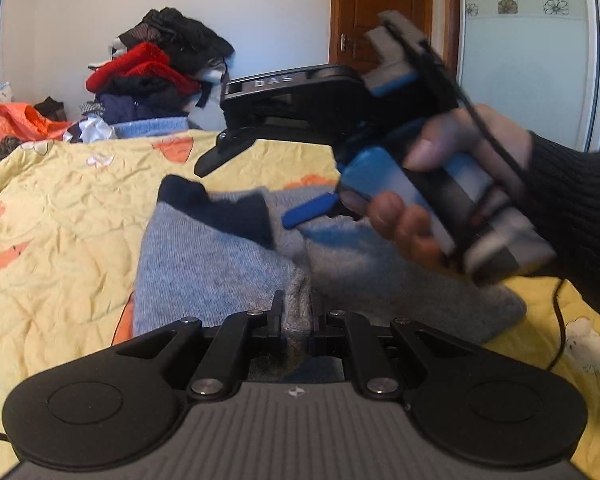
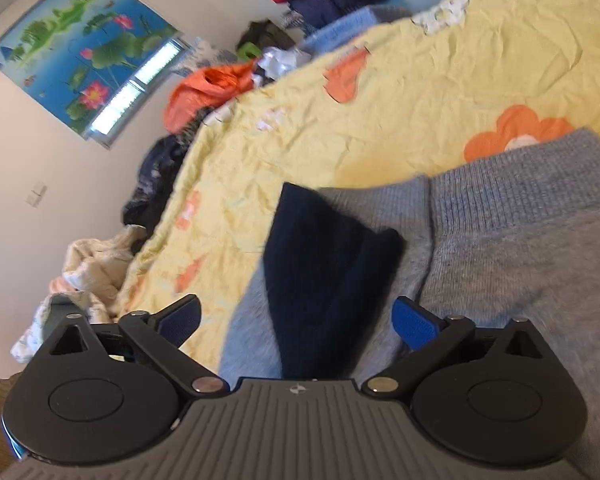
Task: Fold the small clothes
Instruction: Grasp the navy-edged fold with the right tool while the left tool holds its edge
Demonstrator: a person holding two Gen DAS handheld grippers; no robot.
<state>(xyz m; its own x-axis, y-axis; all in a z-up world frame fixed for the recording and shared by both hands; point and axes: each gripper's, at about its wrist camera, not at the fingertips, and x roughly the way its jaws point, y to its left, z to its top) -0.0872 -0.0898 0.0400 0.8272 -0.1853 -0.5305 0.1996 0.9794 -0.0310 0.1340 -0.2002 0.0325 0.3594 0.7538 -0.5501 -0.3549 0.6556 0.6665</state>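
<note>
Partly folded grey knit sweater (image 1: pixel 220 264), navy collar (image 1: pixel 236 212), on yellow quilt (image 1: pixel 60 220).

A knitted sweater (image 1: pixel 220 264) lies on the bed (image 1: pixel 60 216), spread over the quilt (image 2: pixel 420 112). The left hand-held gripper (image 1: pixel 296 320) sits at the sweater's near edge, with a fold of the knit between its fingers. The right hand-held gripper (image 1: pixel 260 168) is above the sweater's far right part, apparently clear of the cloth. In the right wrist view, a folded-over part of the sweater (image 2: pixel 328 264) lies ahead of the right hand-held gripper (image 2: pixel 298 322). Behind the bed stands a pile of clothes (image 1: pixel 160 72); a door (image 1: pixel 380 12) is behind it, to the right.
</note>
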